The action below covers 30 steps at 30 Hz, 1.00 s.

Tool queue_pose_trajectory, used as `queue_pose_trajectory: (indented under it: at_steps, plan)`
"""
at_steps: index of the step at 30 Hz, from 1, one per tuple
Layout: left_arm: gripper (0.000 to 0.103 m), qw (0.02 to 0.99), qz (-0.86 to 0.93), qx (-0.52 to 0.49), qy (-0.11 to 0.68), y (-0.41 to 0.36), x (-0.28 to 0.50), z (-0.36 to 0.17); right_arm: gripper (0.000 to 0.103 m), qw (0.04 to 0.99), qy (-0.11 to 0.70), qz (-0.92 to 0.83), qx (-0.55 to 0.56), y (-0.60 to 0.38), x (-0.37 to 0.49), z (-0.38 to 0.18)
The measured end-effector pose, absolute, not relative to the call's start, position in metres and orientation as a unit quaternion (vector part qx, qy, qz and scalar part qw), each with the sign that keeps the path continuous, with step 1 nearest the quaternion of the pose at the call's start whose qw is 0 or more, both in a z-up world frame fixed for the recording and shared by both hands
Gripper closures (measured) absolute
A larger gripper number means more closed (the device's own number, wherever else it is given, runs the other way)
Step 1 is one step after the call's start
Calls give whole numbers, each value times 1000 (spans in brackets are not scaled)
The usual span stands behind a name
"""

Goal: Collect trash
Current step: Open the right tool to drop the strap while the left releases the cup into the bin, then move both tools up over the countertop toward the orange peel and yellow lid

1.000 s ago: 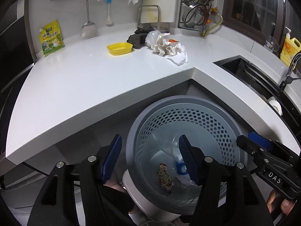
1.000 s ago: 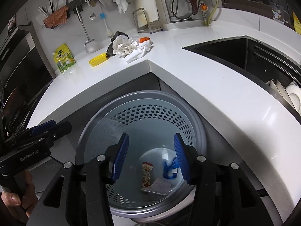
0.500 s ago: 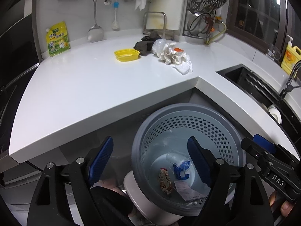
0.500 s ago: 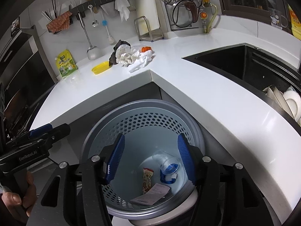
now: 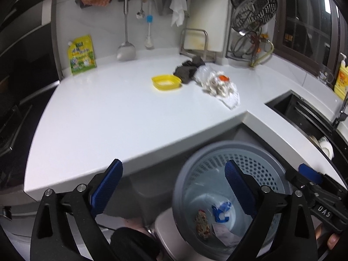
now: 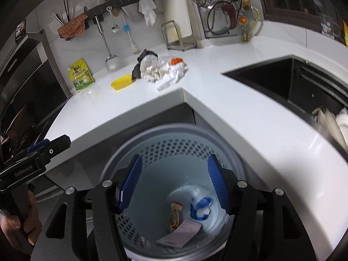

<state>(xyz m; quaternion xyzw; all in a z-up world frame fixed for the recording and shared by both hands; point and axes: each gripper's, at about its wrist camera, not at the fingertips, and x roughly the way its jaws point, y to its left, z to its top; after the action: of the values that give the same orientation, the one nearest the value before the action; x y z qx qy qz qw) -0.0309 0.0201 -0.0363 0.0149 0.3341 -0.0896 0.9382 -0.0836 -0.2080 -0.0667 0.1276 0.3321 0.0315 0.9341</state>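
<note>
A home kitchen. White corner worktop (image 5: 121, 117) w/ a dark sink (image 6: 271, 82) at right. Spatula (image 5: 125, 43) & spoon (image 5: 141, 8) hang on the wall rail, upper middle. Dish soap bottle (image 5: 341, 80) far right.

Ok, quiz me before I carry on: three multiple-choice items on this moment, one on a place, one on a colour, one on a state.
1. Where does the crumpled white trash pile lie?
A. in the bin
B. on the countertop
C. in the sink

2. What colour is the shallow dish beside the dark cloth?
A. yellow
B. red
C. green

3. How does the left gripper stand?
A. shut on a wrapper
B. shut, empty
C. open, empty

Answers:
1 B: it rests on the white countertop near the inner corner.
2 A: plainly yellow in both views.
3 C: its jaws have just been opening, wide apart, nothing between them; the wrapper lies in the bin.
</note>
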Motion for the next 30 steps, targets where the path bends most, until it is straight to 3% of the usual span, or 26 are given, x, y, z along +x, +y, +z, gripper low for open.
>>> queue_pose_trajectory:
  at_steps: [19,30]
  plan:
    - [6,951,-39,10,307,22,69,-16,36,951,298,40,75,-219,31,-24]
    - [6,948,-29,15,315,13,134,-15,36,941,336,38,28,-228,127,-7]
